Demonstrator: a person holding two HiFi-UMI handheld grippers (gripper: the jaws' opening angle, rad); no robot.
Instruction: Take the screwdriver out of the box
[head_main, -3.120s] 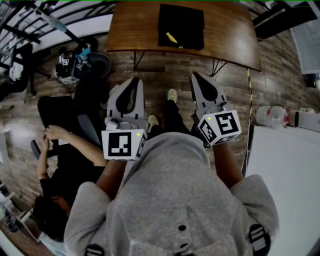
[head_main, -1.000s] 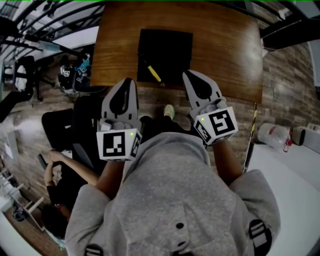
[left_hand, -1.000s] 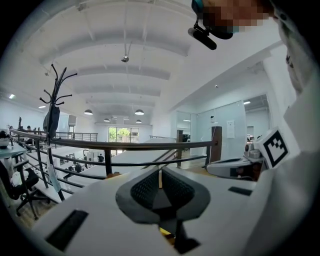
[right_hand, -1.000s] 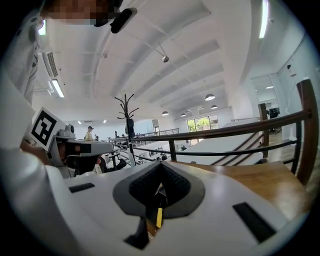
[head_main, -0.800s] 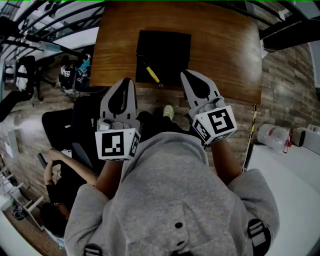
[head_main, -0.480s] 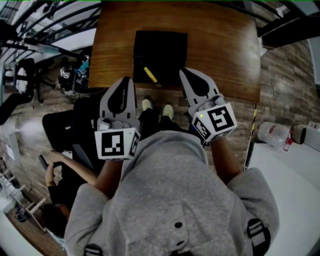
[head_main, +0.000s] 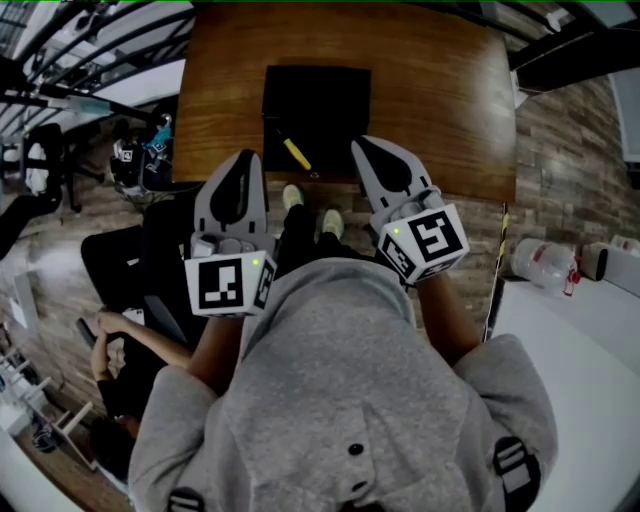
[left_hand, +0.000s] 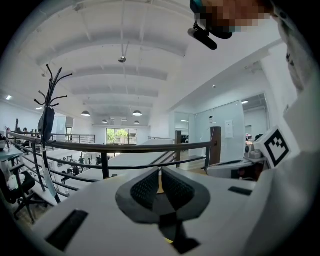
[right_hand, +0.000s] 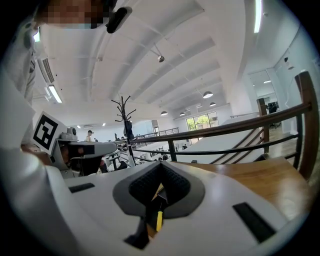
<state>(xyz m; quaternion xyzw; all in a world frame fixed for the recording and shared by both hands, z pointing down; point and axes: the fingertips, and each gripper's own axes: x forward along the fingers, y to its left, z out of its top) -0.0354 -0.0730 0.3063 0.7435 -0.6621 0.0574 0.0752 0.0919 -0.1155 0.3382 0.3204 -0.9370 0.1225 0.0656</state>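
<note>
Task not begun. The screwdriver (head_main: 296, 154), slim with a yellow handle, lies aslant in the box (head_main: 325, 95), near its front edge. The box is a shallow, matt black rectangle on the table (head_main: 440, 90), which is glossy brown wood with visible grain. The left tongs (head_main: 243, 156) and right tongs (head_main: 357, 143), white shells with dark ribbed pads, are both pressed together and hold nothing. Both sit at the table's near edge, short of the box. Reach, grasp and lift-out all remain.
</note>
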